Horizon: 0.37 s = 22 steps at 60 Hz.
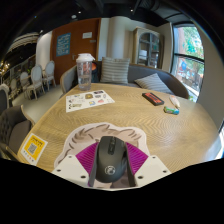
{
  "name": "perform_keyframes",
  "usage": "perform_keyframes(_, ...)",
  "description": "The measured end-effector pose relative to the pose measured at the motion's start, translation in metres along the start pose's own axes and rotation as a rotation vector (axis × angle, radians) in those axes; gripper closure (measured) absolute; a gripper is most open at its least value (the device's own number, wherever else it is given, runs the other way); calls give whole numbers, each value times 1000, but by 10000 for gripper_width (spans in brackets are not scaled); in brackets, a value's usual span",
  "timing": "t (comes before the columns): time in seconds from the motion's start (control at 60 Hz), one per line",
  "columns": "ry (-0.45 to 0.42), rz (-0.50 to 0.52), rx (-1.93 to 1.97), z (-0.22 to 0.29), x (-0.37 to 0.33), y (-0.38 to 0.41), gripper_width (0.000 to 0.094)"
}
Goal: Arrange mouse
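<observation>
Between the gripper's (110,165) two fingers sits a dark mouse (109,156), with the pink pads (86,155) close at either side; whether they press on it I cannot tell. It rests on a white sheet (85,139) on the round wooden surface (120,110). Beyond lie a printed paper (90,99), a dark wallet-like item (153,98), and a yellow card (33,146) to the left.

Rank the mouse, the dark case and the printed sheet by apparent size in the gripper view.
1. mouse, between the open fingers, though closeness to the camera inflates it.
2. printed sheet, across the table.
3. dark case, smallest, also far away.
</observation>
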State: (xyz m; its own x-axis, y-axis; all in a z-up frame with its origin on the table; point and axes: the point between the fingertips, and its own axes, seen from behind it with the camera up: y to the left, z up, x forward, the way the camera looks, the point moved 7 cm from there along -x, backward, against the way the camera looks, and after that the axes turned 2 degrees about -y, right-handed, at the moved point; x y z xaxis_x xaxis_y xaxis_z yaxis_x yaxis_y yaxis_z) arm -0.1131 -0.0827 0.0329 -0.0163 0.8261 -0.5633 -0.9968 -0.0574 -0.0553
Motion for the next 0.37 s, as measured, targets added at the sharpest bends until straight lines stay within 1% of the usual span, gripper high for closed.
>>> perform_keyframes(0.05, 11, 11, -25, -2, -1, 0, 423)
perform_keyframes(0.083, 12, 21, -44, 0, -3, -1, 362)
perform_keyframes(0.167, -29, 44, -99, 2, -16, -2, 88)
perform_keyframes(0.183, -41, 50, -106, 4, -20, -2, 59)
perform_keyframes(0.217, -64, 66, -112, 6, -27, -3, 89)
perform_keyframes(0.283, -102, 105, -102, 7, -48, -6, 82)
perform_keyframes(0.367, -128, 156, -71, 0, -79, -15, 80)
